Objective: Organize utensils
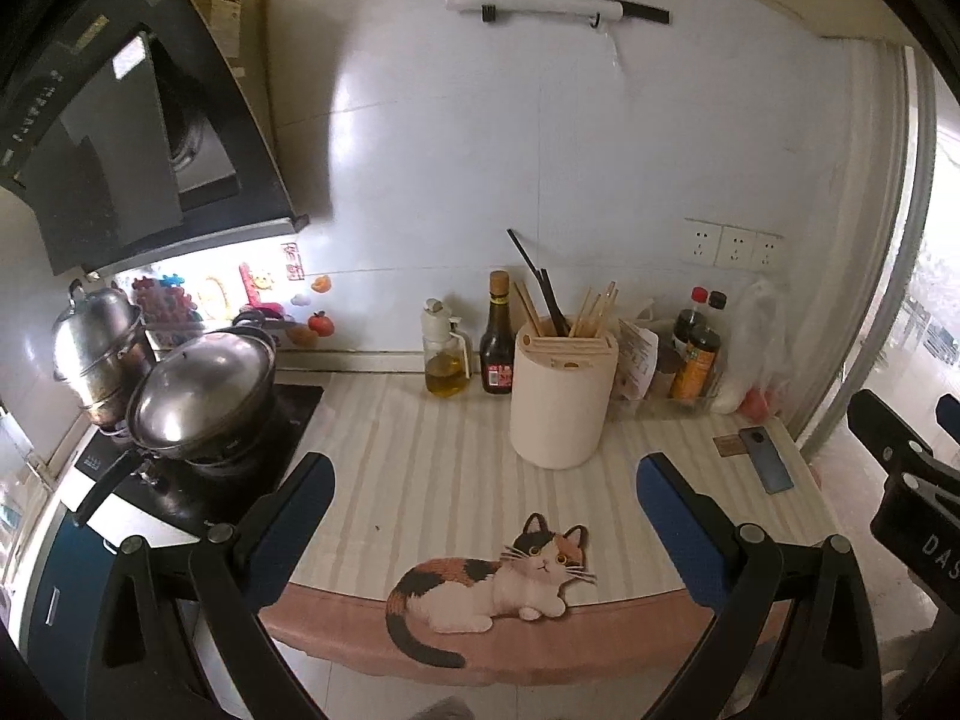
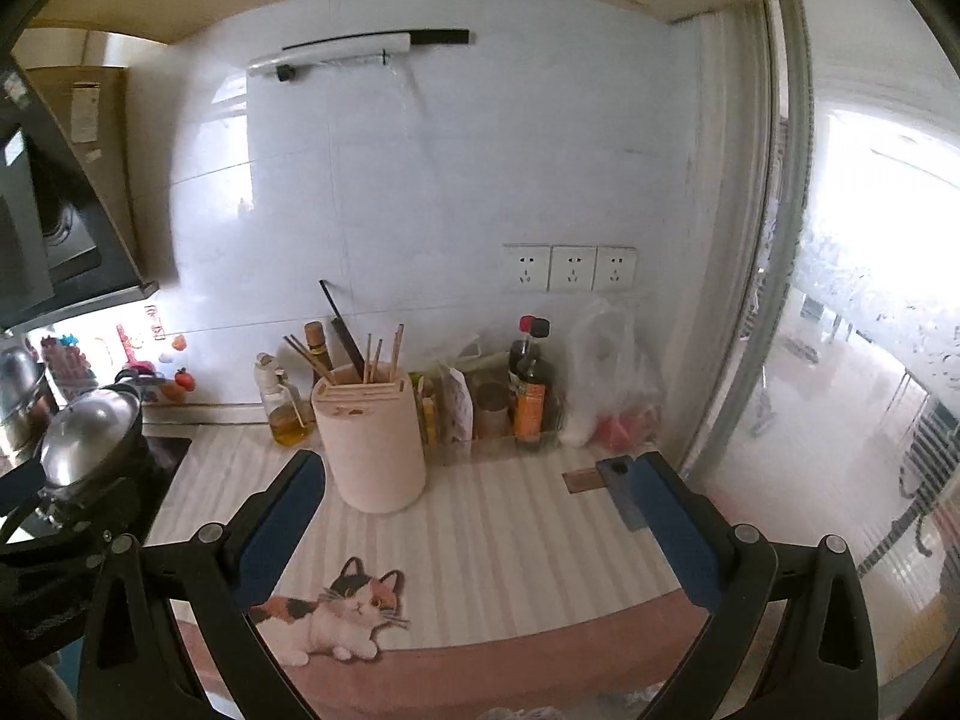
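Observation:
A cream cylindrical utensil holder (image 1: 561, 402) (image 2: 375, 441) stands on the striped counter mat (image 1: 432, 480) (image 2: 510, 540). Wooden chopsticks (image 1: 597, 312) (image 2: 384, 354) and black chopsticks (image 1: 540, 282) (image 2: 342, 324) stick up out of it. My left gripper (image 1: 486, 474) hangs open over the mat, in front of the holder, with nothing between its fingers. My right gripper (image 2: 483, 474) is open too, nothing in it, the holder just inside its left finger. The right gripper's body shows at the right edge of the left wrist view.
An oil bottle (image 1: 445, 354) and a dark sauce bottle (image 1: 497, 342) stand left of the holder. Condiment bottles (image 2: 531, 396) and a plastic bag (image 2: 612, 384) are at the right. A phone (image 1: 767, 459) lies near the counter's right edge. A lidded wok (image 1: 198, 390) sits on the stove.

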{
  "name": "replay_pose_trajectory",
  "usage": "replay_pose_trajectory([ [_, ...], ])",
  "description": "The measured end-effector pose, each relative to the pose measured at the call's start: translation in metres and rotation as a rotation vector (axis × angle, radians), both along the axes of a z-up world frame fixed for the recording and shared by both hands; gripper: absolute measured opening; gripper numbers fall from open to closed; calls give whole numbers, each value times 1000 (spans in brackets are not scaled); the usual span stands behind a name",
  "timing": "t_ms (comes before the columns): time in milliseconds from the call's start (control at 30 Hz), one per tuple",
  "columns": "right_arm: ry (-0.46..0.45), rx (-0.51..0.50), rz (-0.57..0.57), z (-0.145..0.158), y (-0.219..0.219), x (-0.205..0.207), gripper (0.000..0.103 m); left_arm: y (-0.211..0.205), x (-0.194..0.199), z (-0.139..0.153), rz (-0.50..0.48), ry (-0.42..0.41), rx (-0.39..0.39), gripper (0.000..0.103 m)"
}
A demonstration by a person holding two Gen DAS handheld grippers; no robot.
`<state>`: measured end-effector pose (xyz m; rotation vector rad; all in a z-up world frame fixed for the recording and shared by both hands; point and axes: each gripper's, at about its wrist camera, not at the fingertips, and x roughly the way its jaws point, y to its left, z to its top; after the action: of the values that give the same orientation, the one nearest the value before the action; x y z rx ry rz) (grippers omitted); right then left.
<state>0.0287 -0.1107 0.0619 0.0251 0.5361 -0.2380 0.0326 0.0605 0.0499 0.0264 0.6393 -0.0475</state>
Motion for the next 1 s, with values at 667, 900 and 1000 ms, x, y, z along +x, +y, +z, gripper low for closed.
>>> replay_pose_trajectory([
  [667, -30, -35, 40, 18, -4, -39, 103, -7, -40, 13, 25, -40, 6, 103],
  [900, -38, -36, 47, 18, -5, -43, 103, -8, -43, 15, 26, -41, 13, 103],
  [1000, -39, -41, 56, 17, -4, -43, 103, -6, -46, 16, 31, -40, 9, 103],
])
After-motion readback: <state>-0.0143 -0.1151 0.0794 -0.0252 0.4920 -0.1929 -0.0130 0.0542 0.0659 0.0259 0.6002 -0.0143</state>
